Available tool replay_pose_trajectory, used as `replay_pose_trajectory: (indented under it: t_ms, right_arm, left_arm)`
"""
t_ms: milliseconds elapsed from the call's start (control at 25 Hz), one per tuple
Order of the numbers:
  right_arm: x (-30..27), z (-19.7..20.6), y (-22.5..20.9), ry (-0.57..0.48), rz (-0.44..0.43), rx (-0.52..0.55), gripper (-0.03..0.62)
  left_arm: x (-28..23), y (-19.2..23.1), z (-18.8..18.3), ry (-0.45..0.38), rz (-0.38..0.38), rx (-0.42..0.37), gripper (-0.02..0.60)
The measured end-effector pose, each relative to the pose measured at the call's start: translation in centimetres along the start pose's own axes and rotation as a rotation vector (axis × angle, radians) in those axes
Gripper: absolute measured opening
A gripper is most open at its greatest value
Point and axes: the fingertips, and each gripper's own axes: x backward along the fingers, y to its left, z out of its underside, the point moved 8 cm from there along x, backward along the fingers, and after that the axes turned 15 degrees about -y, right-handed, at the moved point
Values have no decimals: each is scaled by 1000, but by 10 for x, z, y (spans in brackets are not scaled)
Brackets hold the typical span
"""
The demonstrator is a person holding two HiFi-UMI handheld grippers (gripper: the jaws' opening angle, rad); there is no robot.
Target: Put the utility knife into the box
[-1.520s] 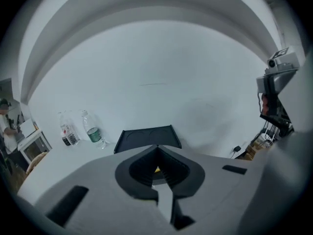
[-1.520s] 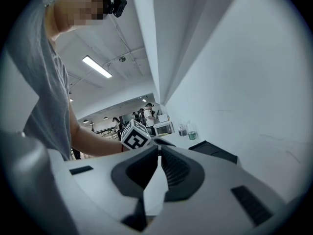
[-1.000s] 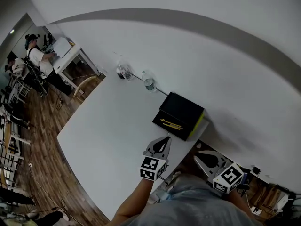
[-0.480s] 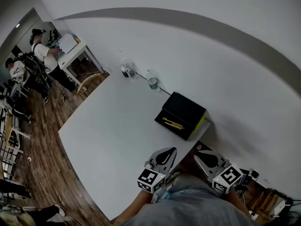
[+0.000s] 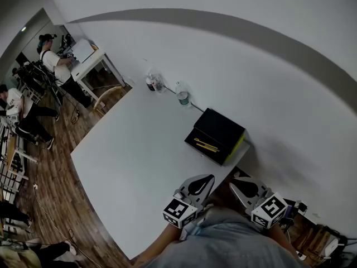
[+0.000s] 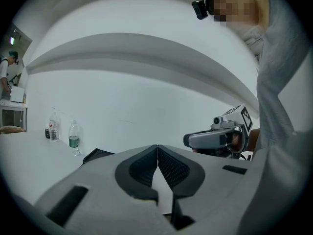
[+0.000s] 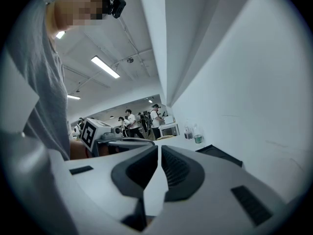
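Observation:
The black box [image 5: 218,132] with a yellow-green side stands at the table's near right corner. A yellow utility knife [image 5: 206,146] lies inside it, near its front edge. My left gripper [image 5: 199,184] hovers at the table's near edge, short of the box, jaws shut and empty. My right gripper [image 5: 245,187] hangs off the table beside it, also shut with nothing held. In the left gripper view the shut gripper [image 6: 157,149] points past the box [image 6: 97,154]. In the right gripper view the gripper [image 7: 159,150] is shut, with the box [image 7: 221,155] ahead to the right.
Two water bottles [image 5: 179,96] [image 5: 152,83] and a cable stand at the white table's [image 5: 134,149] far edge by the wall. People and desks fill the room to the left [image 5: 53,66]. Wooden floor lies beyond the table's left edge.
My left gripper has drawn back from the box toward the person's body, to the table's near edge. The right gripper has barely moved. The knife stays in the box.

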Motion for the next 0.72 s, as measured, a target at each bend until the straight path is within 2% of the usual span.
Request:
replay_pose_trajectory:
  t_ms: [720]
  right_arm:
    - [2,2,3,24,1,56,37]
  left_arm:
    - [0,-6,1,26,40,17,18]
